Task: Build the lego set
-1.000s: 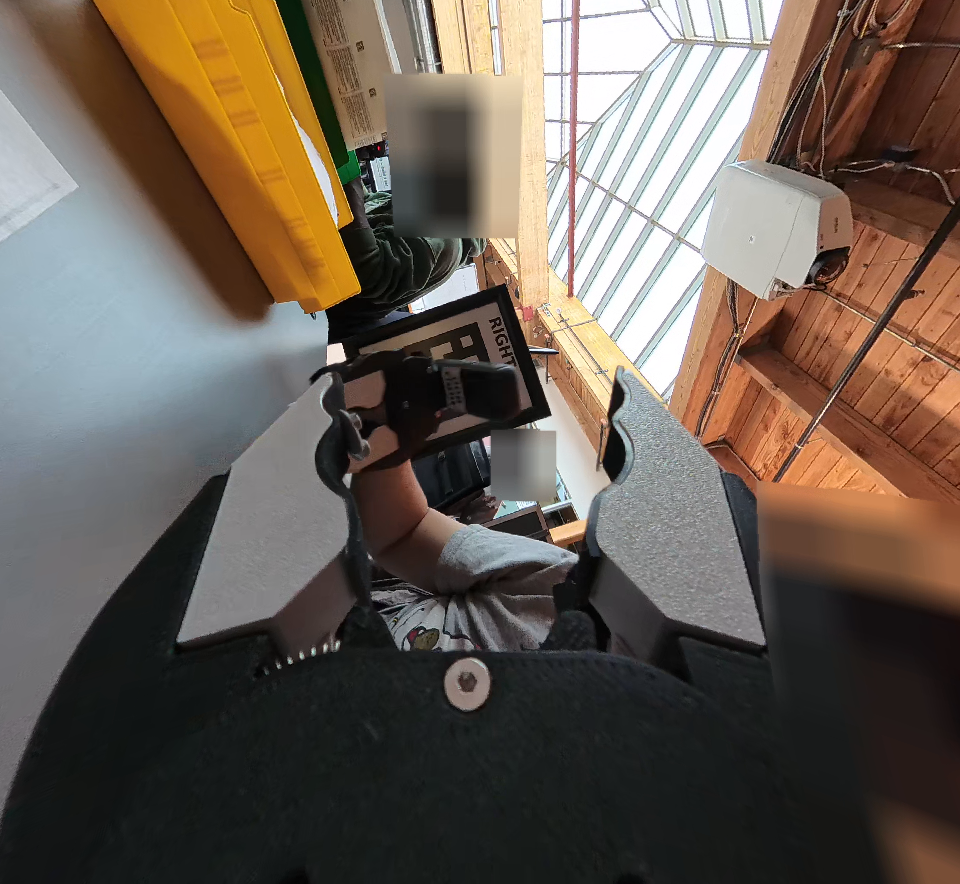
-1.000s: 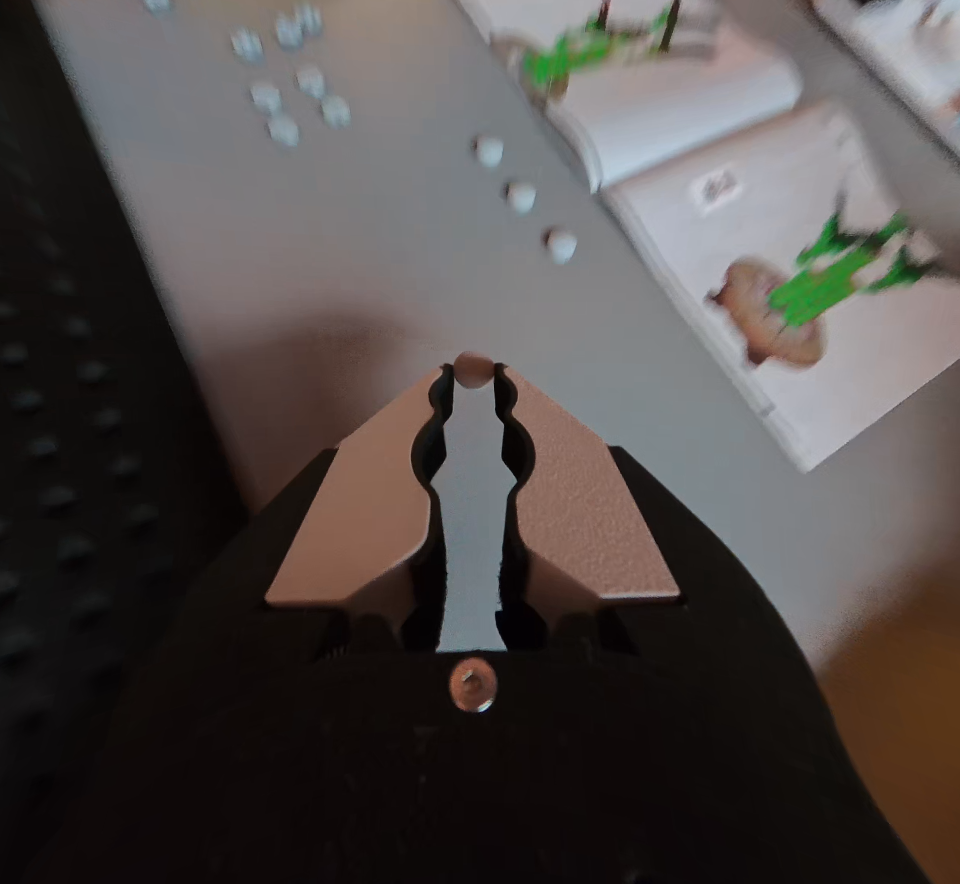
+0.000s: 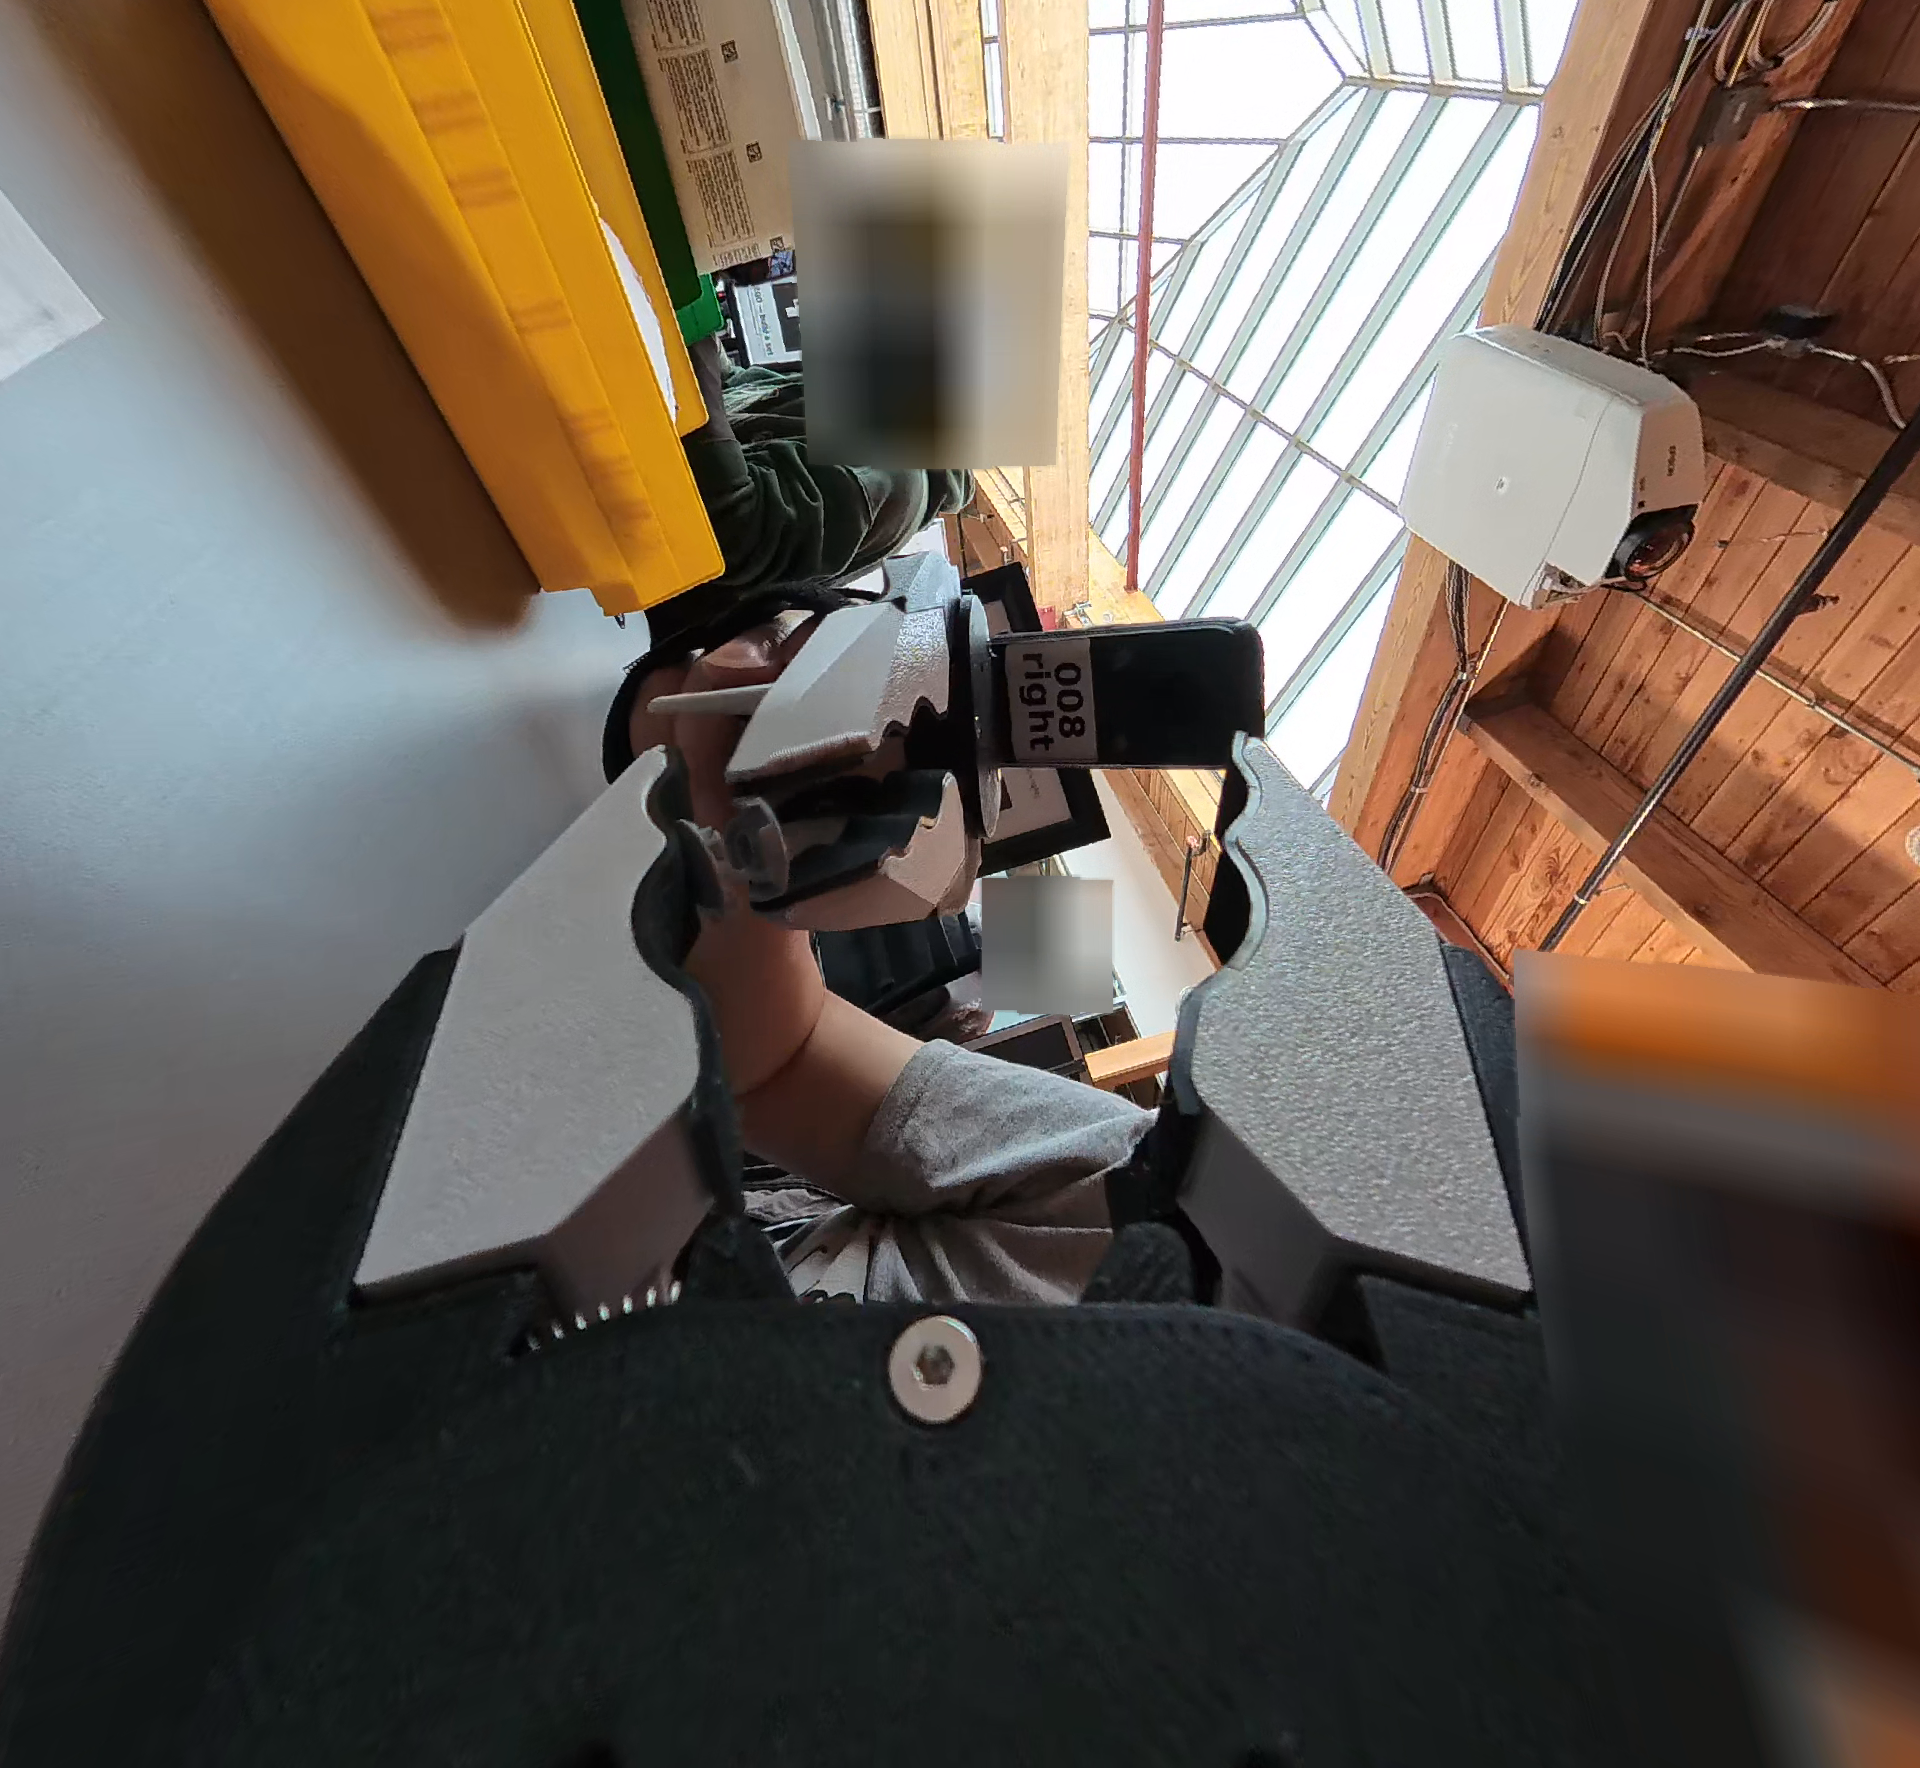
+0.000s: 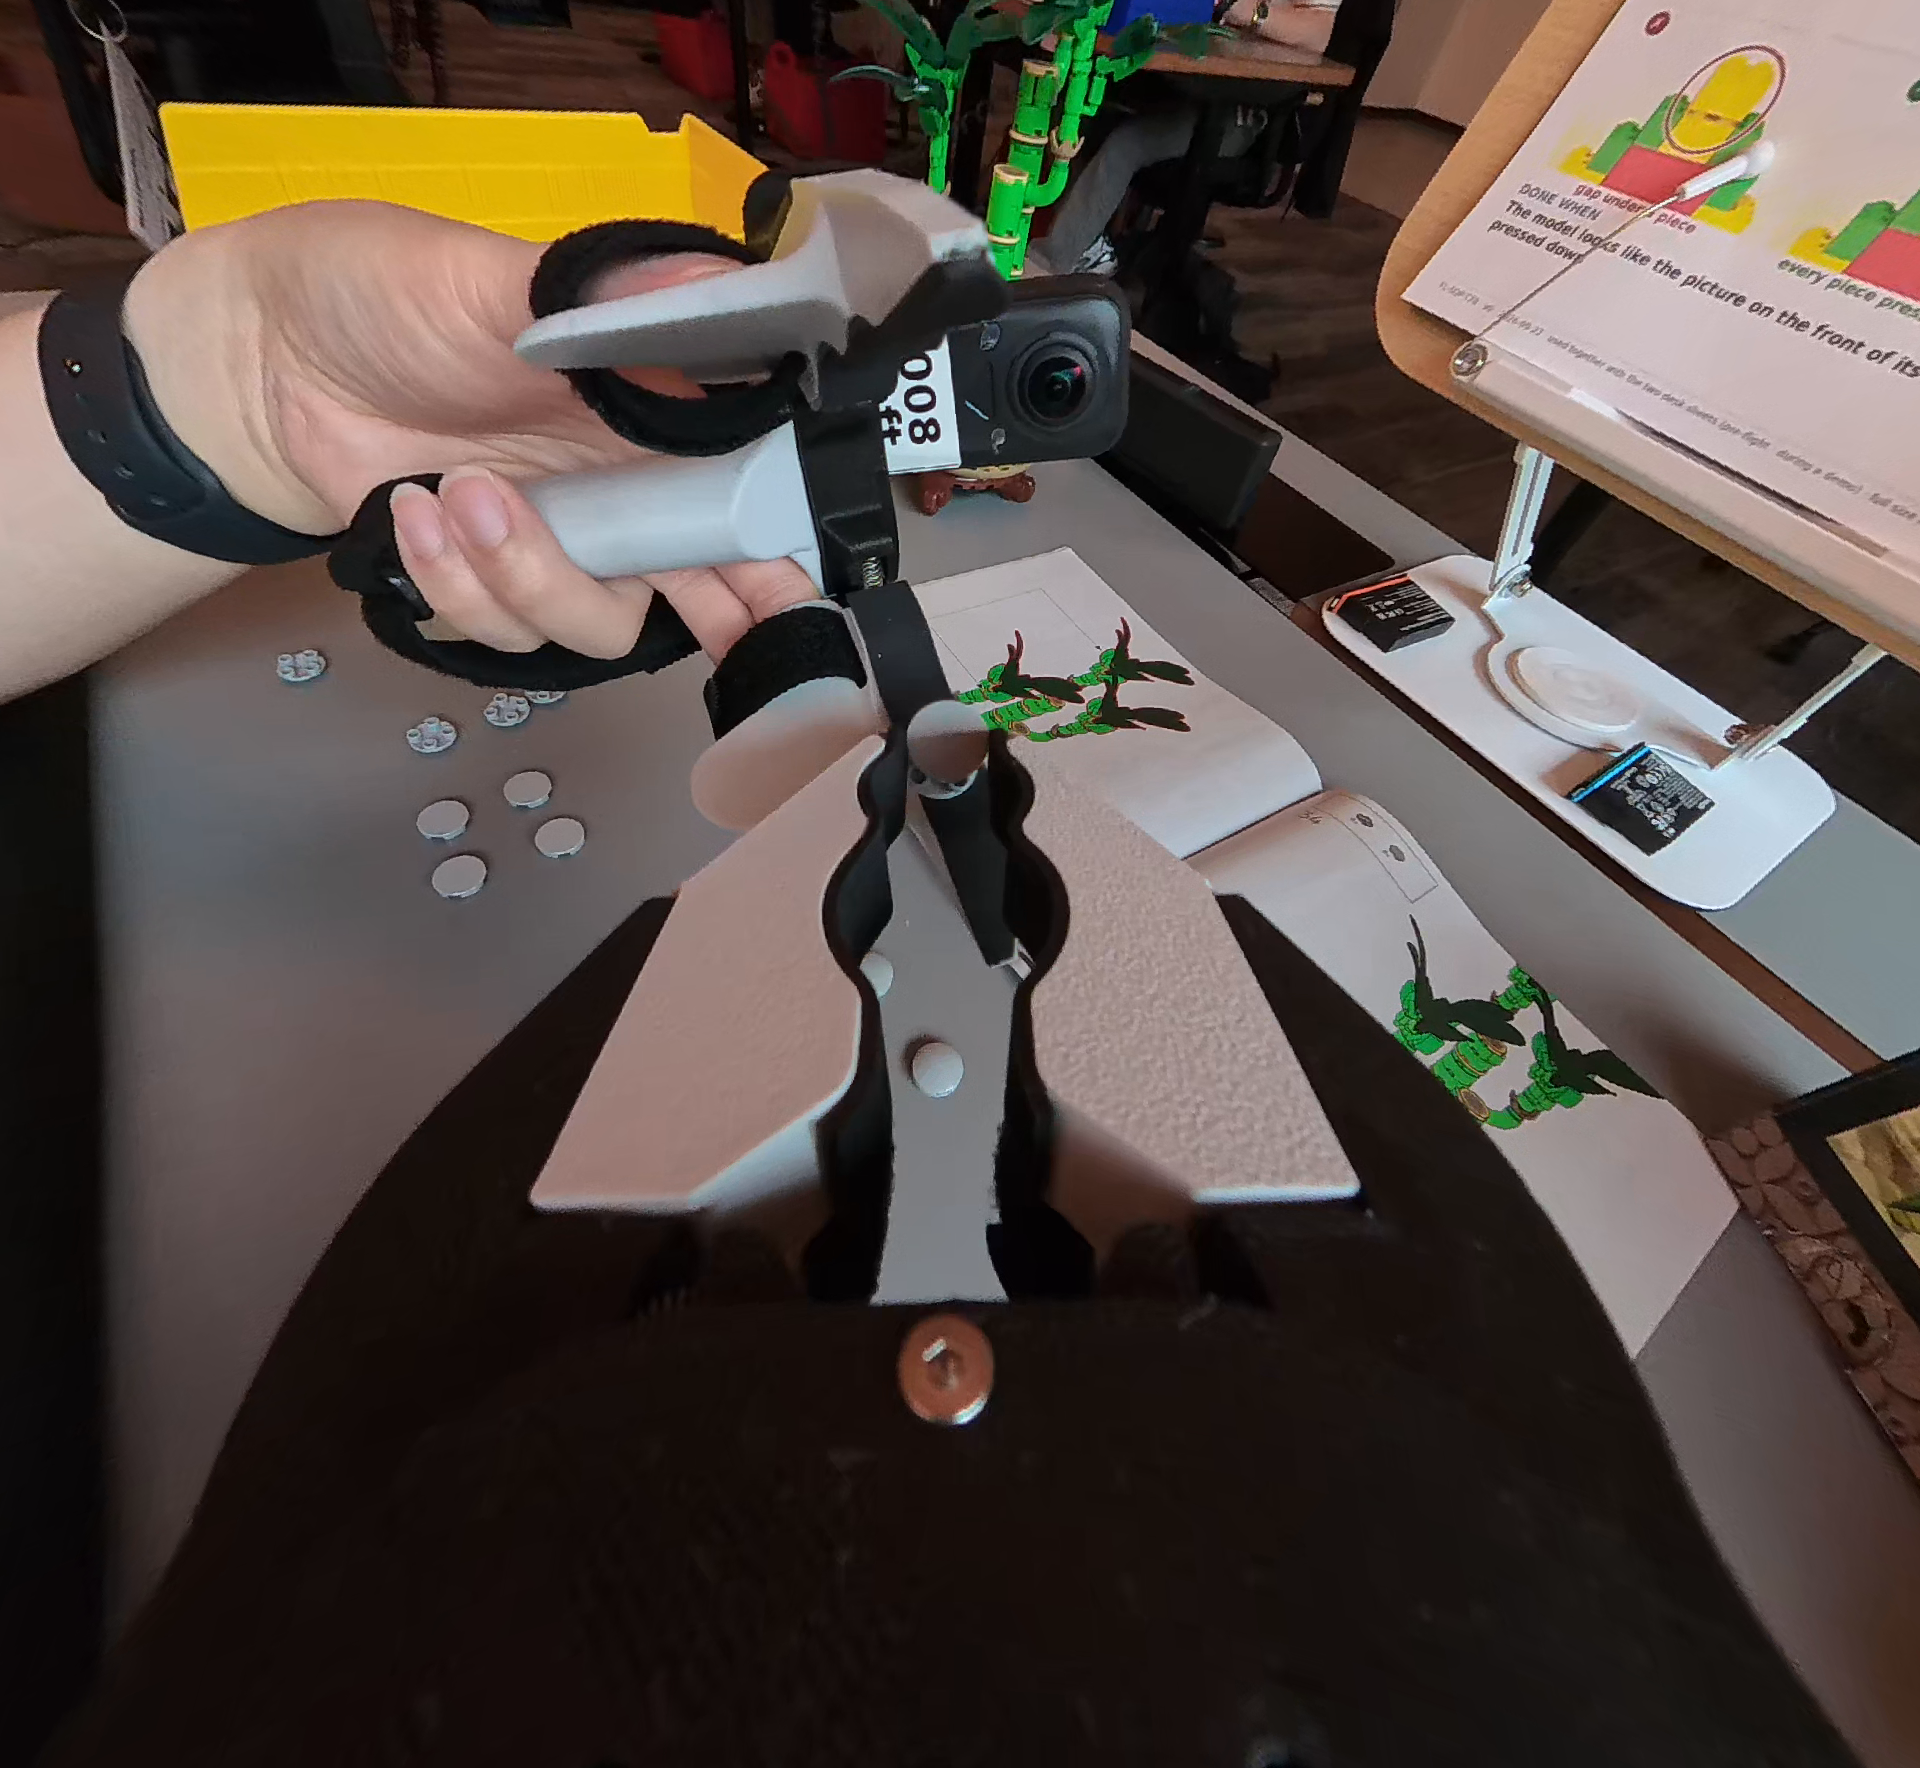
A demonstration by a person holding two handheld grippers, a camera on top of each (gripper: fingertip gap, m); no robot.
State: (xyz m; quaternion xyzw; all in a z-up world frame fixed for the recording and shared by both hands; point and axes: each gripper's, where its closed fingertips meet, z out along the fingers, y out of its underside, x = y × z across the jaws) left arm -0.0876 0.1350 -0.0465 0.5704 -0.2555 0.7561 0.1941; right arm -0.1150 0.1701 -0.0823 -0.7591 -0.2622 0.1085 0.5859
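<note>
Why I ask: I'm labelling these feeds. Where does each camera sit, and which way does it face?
Left wrist view: on the left tool, rolled sideways, facing along the table towards the skylight; its open fingers frame the right tool and right hand.
Right wrist view: on the right tool, facing down over the table and booklet; it pinches a small round piece; the left hand shows.
Shared: both tools, the table, the yellow bin.

On the grey table (image 4: 260, 1043) lie four flat round discs (image 4: 528, 789), three or four studded round plates (image 4: 431, 734) (one half hidden), two small white domes (image 4: 935, 1066), one open booklet (image 4: 1195, 762) and one yellow bin (image 4: 436, 160). The white stand base (image 4: 1756, 814) carries two batteries (image 4: 1640, 796).
</note>
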